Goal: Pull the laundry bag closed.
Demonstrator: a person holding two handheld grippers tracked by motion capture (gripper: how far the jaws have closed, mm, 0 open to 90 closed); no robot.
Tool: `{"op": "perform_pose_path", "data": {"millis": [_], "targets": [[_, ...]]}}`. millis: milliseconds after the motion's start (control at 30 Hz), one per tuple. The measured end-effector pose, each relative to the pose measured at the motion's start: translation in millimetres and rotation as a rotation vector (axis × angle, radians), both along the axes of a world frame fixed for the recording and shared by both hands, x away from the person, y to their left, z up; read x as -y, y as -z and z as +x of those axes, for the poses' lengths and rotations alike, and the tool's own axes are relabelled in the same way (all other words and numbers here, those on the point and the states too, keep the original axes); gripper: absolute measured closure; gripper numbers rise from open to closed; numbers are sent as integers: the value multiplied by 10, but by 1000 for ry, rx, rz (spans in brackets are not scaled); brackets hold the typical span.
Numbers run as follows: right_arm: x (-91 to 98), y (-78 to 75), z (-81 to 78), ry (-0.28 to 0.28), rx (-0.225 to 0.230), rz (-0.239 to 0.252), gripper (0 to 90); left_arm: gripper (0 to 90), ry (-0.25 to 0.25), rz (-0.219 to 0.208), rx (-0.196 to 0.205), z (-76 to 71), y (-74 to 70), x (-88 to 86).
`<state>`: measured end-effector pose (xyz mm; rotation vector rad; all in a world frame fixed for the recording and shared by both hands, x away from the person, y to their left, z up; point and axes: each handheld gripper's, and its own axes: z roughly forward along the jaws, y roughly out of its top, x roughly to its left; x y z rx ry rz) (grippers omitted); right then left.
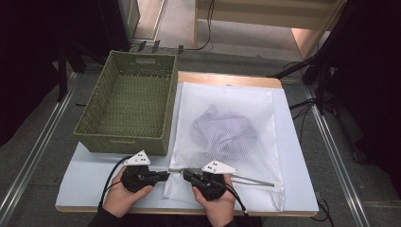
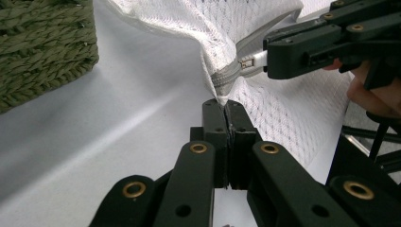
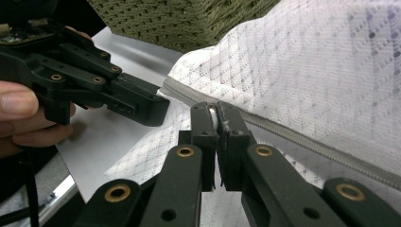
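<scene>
High view: left gripper [image 1: 166, 175] pinches the mesh bag [image 1: 227, 142] corner; right gripper [image 1: 185, 174] clamps its zipper pull [image 2: 249, 61].

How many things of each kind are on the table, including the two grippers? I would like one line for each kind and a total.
Green woven basket: 1
White mesh laundry bag, zipper along its near edge: 1
Bundled garment inside the bag: 1
Handheld grippers, left gripper and right gripper, both pinching the bag's zipper end: 2
Total: 5

Bright tabletop, dark surroundings; close jaws slightly blurred.
</scene>
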<state>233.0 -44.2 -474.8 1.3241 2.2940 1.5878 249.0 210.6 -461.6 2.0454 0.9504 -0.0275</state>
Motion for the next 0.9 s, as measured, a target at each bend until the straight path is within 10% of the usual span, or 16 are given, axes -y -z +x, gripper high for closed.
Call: {"op": "perform_pose_path", "data": {"millis": [167, 567, 900], "targets": [[4, -31, -26, -22, 26, 7, 879, 765, -11, -86, -31, 29, 12, -22], [34, -25, -29, -12, 41, -13, 879, 889, -17, 41, 74, -69, -21, 126], [105, -11, -55, -3, 45, -36, 879, 889, -21, 58, 76, -98, 6, 128]]}}
